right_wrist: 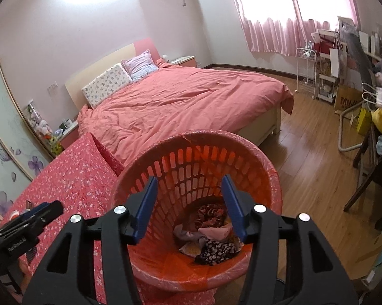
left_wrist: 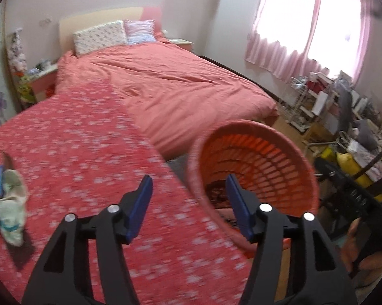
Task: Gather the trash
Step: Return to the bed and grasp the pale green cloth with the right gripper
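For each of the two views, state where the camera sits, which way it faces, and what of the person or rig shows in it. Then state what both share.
Left wrist: on the left gripper, looking down across the floral cloth toward the bed; its open fingers and a hand show.
Right wrist: on the right gripper, looking down into the orange basket; its open fingers and the left gripper show.
Shared: basket, cloth, bed, pink curtains.

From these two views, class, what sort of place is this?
A home bedroom: a made bed with pillows against a headboard, pink curtains over the window, and a bedside table beside it.
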Demonstrator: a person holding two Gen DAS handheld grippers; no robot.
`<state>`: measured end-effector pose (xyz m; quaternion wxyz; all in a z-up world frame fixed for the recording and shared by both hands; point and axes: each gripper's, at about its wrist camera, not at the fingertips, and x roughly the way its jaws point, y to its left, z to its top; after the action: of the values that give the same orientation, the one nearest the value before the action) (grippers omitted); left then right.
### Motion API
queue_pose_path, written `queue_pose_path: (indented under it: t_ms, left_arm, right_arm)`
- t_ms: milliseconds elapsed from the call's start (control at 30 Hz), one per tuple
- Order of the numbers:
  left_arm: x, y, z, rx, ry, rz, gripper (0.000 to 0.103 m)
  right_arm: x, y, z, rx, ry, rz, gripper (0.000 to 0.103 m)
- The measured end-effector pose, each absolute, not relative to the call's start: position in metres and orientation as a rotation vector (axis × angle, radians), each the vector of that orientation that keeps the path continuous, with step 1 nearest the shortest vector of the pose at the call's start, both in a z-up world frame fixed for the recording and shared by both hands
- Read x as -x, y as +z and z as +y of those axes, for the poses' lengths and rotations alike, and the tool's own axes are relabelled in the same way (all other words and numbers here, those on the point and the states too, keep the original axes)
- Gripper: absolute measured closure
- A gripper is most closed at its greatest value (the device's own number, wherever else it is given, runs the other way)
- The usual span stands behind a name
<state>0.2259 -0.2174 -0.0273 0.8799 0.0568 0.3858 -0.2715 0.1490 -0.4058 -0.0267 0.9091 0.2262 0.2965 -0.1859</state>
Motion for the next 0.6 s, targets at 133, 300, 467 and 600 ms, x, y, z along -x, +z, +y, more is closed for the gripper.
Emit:
queue_pose_path:
  t_ms: [133, 300, 467, 600]
  left_arm:
    - [-0.223, -0.023, -0.179, -0.133, -0.48, 0.776, 0.037]
    - [-0.221, -0.02, -0.132, -0.146, -0.385, 0.749, 0.031]
    - [-0.222, -0.021, -0.081, -0.133, -0.289, 0.739, 0.03]
    - [-0.221, -0.021, -0.036, -0.094, -0.219, 0.744, 0.03]
  right_arm:
    - [-0.153, -0.022, -0.394, -0.432, -0.381, 0.62, 0.05]
    - [-0.16, -0.017, -0.368, -0.385, -0.346, 0.631, 0.05]
    - [-0.171, -0.011, -0.328, -0.311, -0.28, 0.648, 0.05]
    - [-0.177, -0.009, -0.301, -0.277, -0.232, 0.66, 0.05]
